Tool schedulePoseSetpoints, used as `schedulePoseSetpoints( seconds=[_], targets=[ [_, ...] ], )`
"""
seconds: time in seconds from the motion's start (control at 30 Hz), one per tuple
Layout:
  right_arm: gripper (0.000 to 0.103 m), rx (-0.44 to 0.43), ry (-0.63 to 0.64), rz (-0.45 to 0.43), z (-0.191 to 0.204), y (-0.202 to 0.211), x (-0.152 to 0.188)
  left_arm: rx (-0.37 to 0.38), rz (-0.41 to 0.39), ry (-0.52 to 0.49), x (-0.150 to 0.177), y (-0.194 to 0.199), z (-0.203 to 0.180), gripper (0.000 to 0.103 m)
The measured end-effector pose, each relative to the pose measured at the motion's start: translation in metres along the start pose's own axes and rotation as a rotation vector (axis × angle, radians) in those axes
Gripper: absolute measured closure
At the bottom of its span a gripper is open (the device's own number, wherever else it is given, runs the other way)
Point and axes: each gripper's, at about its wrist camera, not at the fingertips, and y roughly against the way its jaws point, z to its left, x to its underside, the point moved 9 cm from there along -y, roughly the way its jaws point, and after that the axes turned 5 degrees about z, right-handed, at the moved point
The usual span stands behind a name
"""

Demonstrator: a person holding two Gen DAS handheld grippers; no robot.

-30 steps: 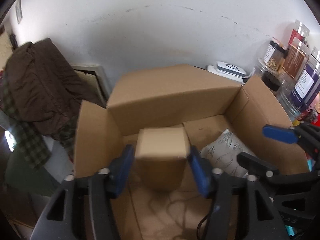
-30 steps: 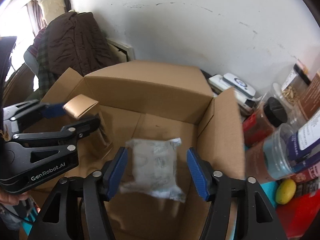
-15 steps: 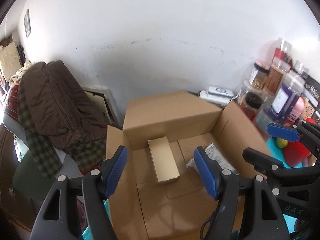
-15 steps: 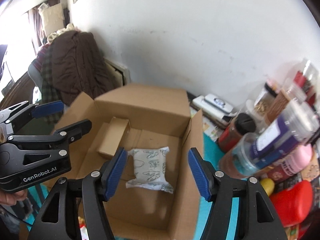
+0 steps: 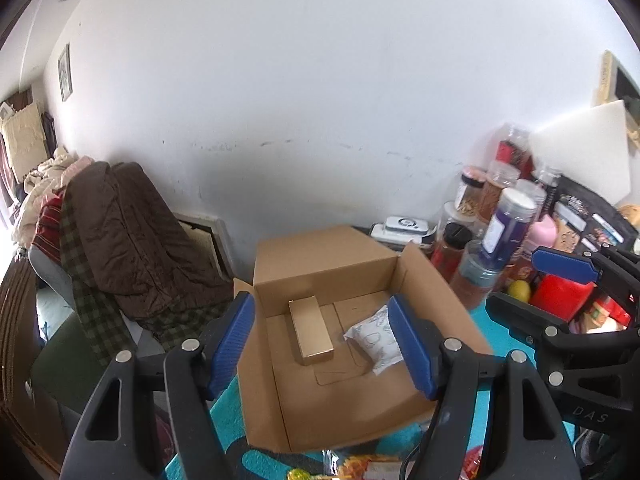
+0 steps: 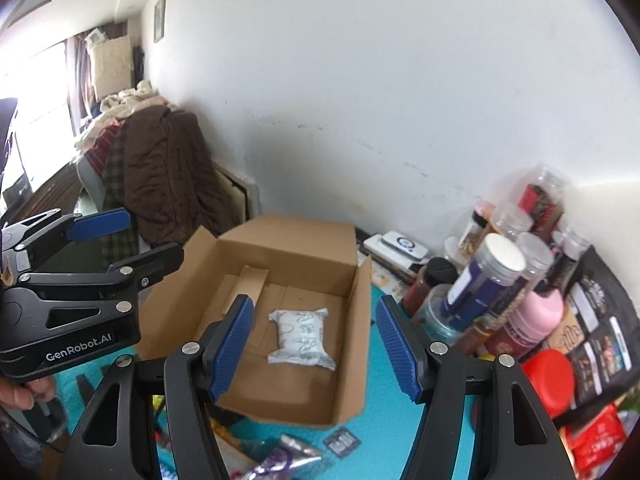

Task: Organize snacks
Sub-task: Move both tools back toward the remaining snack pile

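Left gripper [image 5: 322, 340] jaws parted, nothing gripped, right gripper [image 6: 314, 346] likewise empty, cardboard box [image 6: 352, 320] below both, small brown carton [image 5: 310, 330] at its 10 o'clock, white snack packet [image 6: 302, 338] centre-right inside.

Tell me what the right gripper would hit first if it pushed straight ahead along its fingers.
Probably the white snack packet on the floor of the cardboard box; the right gripper, open and empty, points down at it. Depth is uncertain.
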Motion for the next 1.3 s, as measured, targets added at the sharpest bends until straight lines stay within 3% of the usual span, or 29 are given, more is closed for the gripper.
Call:
schedulePoseSetpoints(
  seconds=[0.3, 0.4, 0.67, 0.87, 1.3],
  targets=[
    [0.039, 0.01, -0.016, -0.047, 0.007, 0.055, 0.024, 0.036, -0.053, -0.014, 0.018, 0.056, -0.014, 0.034],
    [0.038, 0.013, -0.025, -0.059, 0.01, 0.069, 0.035, 0.044, -0.068, -0.018, 0.028, 0.072, -0.018, 0.021],
    [0.026, 0.003, -0.062, -0.07, 0.017, 0.093, 0.07, 0.063, -0.106, -0.046, 0.054, 0.106, -0.027, 0.019],
    [0.019, 0.02, -0.058, -0.085, 0.025, 0.107, 0.095, 0.094, -0.09, -0.07, 0.08, 0.117, -0.033, 0.019],
    [0.016, 0.028, -0.127, -0.108, 0.036, 0.122, 0.159, 0.179, -0.029, -0.1, 0.136, 0.124, -0.044, 0.019]
  ],
)
